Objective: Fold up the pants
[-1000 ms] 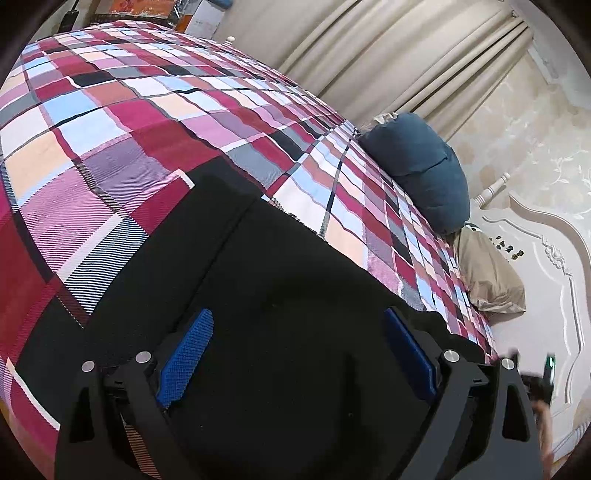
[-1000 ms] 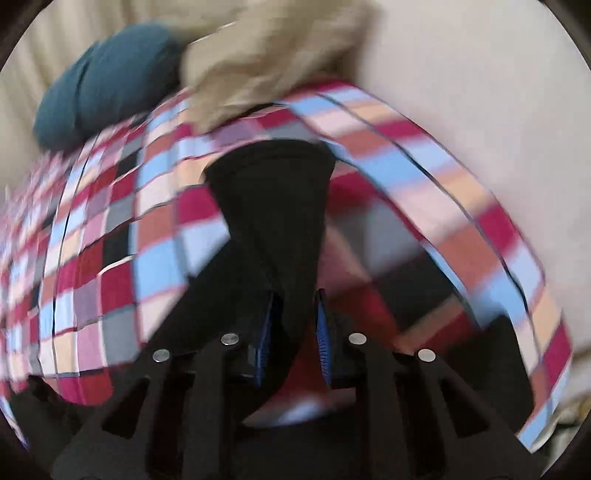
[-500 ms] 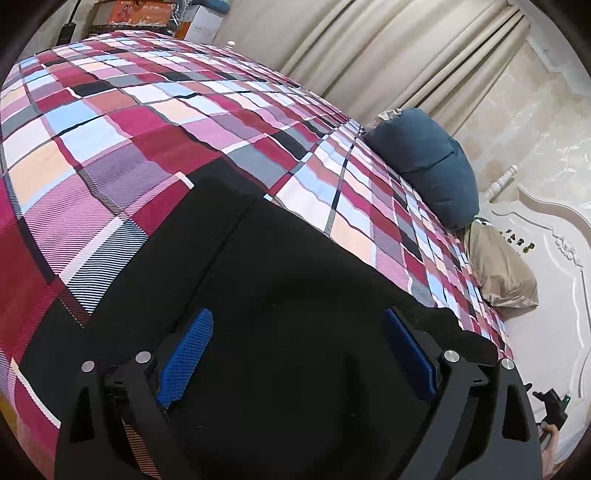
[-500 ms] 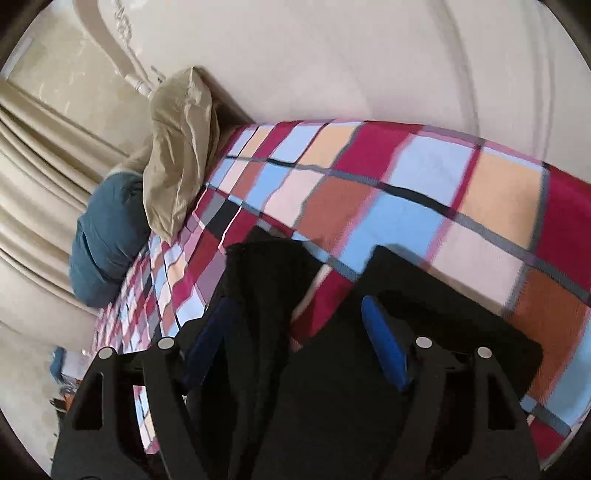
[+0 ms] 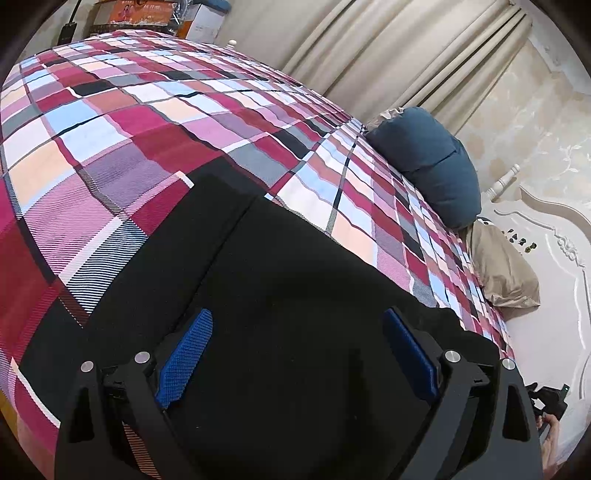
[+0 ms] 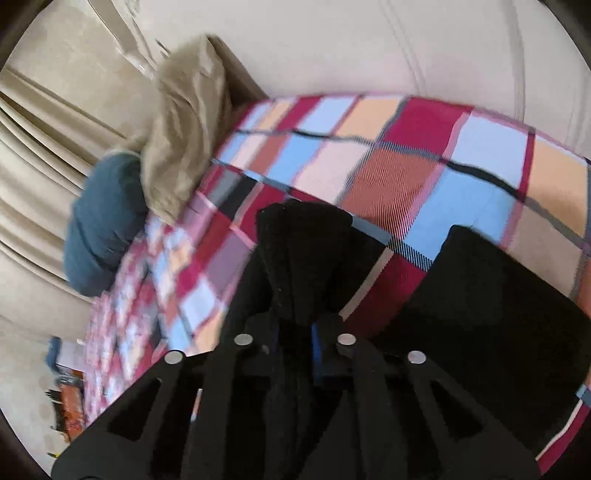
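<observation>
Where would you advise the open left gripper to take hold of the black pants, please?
Probably the far hem edge of the black pants, approached from above: it lies flat on the plaid bedspread, exposed ahead of the left gripper.

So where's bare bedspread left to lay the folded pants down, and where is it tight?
Bare plaid bedspread runs from the far edge of the black pants to the boxes and curtain. It is tight at the headboard end, by the blue pillow and tan pillow. The right gripper is shut on pants fabric; the left gripper is open above them.
</observation>
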### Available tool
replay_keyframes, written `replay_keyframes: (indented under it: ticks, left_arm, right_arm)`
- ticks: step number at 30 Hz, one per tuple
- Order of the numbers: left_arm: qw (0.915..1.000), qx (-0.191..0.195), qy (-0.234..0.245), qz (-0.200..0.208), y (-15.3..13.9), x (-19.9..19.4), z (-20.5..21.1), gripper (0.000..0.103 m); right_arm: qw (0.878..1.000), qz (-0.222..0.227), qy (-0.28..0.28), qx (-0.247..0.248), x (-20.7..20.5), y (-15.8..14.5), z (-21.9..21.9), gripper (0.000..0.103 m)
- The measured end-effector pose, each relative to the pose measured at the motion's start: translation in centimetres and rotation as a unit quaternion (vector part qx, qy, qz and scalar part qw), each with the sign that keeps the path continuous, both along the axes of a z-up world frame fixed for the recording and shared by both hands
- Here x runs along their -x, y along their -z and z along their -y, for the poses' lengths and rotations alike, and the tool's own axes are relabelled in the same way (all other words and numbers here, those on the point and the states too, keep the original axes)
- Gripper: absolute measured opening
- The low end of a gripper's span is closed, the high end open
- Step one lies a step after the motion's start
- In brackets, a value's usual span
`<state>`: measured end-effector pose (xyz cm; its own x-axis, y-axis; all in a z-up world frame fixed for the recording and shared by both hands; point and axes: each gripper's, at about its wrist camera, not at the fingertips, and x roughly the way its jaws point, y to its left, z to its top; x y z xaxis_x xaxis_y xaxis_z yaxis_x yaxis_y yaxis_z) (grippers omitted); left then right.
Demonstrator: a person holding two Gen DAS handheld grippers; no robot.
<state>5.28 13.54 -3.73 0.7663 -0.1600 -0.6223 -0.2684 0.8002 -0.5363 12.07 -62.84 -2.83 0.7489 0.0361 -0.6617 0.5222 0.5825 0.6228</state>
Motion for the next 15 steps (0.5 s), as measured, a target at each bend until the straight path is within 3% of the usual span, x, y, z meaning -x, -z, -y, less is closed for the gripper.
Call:
replay_keyframes:
  ticks: [6, 10, 15]
  left_arm:
    - [1.0000, 0.000, 0.004, 0.001, 0.0, 0.1, 0.1, 0.092]
    - [0.9999, -0.008, 0.006, 0.001, -0.1, 0.2, 0.3, 0.092]
    - [0.9997, -0.021, 0.009, -0.002, -0.1, 0.1, 0.7, 0.092]
  right_arm:
    - [0.994, 0.103, 0.027, -0.025, 8.2, -3.1, 1.5, 0.008]
    - [0.990, 0.107, 0.060, -0.071, 13.2, 0.2, 3.2, 0.008]
    - [0.987, 0.083, 0.084, -0.111, 14.8, 5.1, 4.4, 0.011]
